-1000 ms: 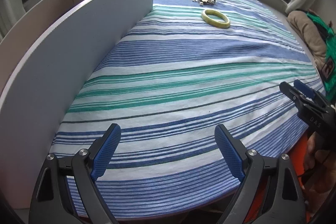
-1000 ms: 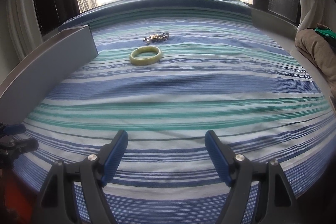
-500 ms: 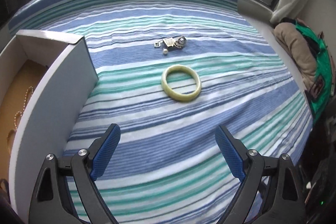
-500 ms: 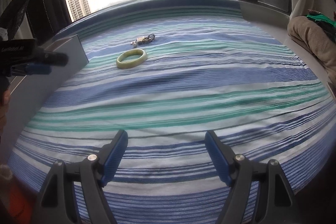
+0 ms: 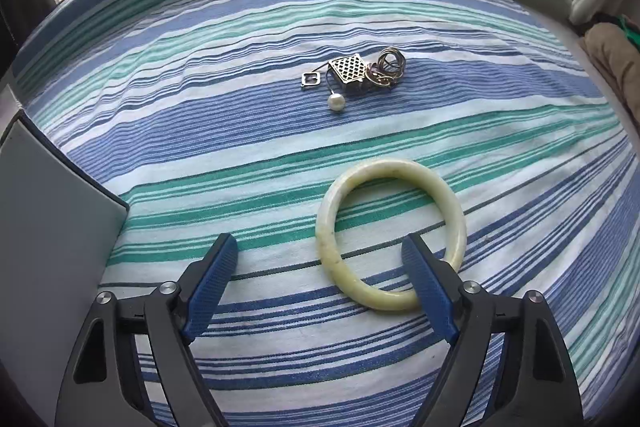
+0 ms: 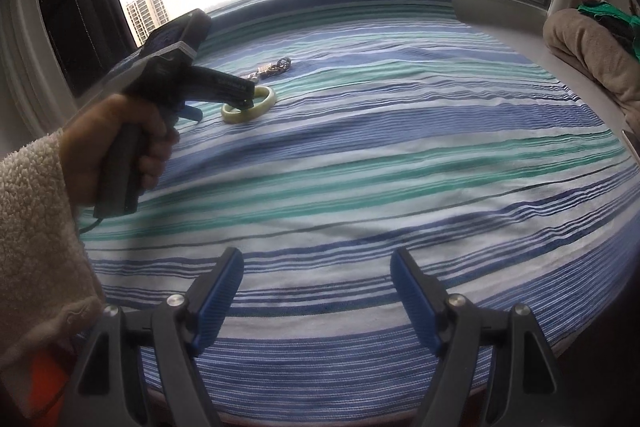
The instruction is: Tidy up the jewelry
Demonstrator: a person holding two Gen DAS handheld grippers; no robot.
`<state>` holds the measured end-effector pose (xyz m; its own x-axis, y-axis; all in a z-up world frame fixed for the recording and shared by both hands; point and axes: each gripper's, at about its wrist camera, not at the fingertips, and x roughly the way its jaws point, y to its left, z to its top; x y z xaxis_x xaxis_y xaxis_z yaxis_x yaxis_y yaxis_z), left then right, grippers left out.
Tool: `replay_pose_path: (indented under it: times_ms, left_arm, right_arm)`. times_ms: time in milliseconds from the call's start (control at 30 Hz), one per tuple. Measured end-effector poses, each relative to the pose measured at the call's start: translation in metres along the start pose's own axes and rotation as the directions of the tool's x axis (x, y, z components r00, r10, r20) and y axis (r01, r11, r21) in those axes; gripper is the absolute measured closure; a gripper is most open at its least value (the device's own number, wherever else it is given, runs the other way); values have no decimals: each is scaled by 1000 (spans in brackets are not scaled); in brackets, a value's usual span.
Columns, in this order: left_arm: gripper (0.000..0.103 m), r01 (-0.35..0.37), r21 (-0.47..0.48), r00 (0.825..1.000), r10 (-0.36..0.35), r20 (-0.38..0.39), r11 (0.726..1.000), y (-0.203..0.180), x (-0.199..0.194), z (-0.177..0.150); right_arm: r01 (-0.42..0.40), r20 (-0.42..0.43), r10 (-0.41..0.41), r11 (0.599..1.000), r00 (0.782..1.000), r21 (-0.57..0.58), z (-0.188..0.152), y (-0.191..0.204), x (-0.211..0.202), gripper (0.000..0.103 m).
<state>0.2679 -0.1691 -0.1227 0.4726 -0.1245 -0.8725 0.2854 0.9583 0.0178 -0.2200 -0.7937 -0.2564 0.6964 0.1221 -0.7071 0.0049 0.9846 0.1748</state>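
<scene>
In the left wrist view, the left gripper [image 5: 320, 283] sits low over the striped bedspread [image 5: 224, 131] with its jaws spread wide and nothing clamped between them. Its right blue pad [image 5: 430, 291] overlaps the near rim of the pale green bangle [image 5: 332, 227], which lies flat on the bedspread; the other pad [image 5: 210, 287] stands well to the left of the ring, over bare cloth. Whether the right pad actually touches the bangle or only hangs above it cannot be told from this angle. At the left edge, the grey wall of a box [image 5: 52, 227] rises just beside the gripper.

Farther on, beyond the bangle and apart from it, a small cluster of metal jewelry [image 5: 354, 73] rests on a blue stripe: a square lattice piece, a little square link, tangled rings and a single pearl [image 5: 336, 103] nearest the bangle.

In the right wrist view, the right gripper [image 6: 316, 291] hovers over the near part of the bedspread [image 6: 400, 147], jaws wide apart and holding nothing. Past it on the left, the person's left hand [image 6: 120, 143], in a fleecy cream sleeve [image 6: 36, 219], grips the handle of the other tool, whose tip reaches the bangle [image 6: 268, 99]. The jewelry cluster [image 6: 276, 67] lies just behind. A beige bundle of cloth [image 6: 592, 47] sits at the far right.
</scene>
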Motion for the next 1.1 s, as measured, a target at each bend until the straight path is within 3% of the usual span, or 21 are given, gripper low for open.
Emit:
replay_pose_path:
  times_ms: [67, 133, 200, 367, 600, 800, 967, 1067, 1100]
  left_arm:
    - [44, 5, 14, 1000, -5, 16, 1000, 1, -5, -2]
    - [87, 21, 45, 1000, -21, 14, 999, -1, -9, -1]
    - [94, -9, 66, 1000, 9, 5, 998, -2, -11, -3]
    - [95, 76, 27, 997, -76, 5, 997, 16, -33, -21]
    - [94, 128, -26, 991, -127, 33, 991, 73, -87, -72]
    - [94, 86, -57, 995, -83, 58, 995, 111, -115, -120]
    - [93, 64, -78, 997, -60, 53, 995, 117, -99, -133]
    - [80, 66, -88, 996, -60, 72, 994, 120, -88, -138]
    - [63, 58, -84, 995, -51, 86, 995, 119, -89, -138]
  right_arm:
    - [-3, 5, 3, 1000, 1000, -8, 1, 3, -2, 26]
    - [-11, 7, 11, 1000, 1000, -11, 1, 5, -2, 26]
    - [-10, 9, 10, 1000, 1000, -19, 0, 6, -2, 26]
    - [1, 13, -1, 1000, 1000, -15, -1, 3, -4, 26]
    - [9, 4, -9, 1000, 1000, -11, -1, 2, -1, 26]
    - [-2, -5, 2, 999, 1000, -40, 1, 15, 4, 26]
    - [-34, -29, 32, 997, 999, -66, 5, 30, 7, 26]
    - [-64, -35, 62, 995, 997, -73, 17, 28, 3, 26]
    - [-74, -37, 72, 995, 997, -69, 23, 25, 1, 26]
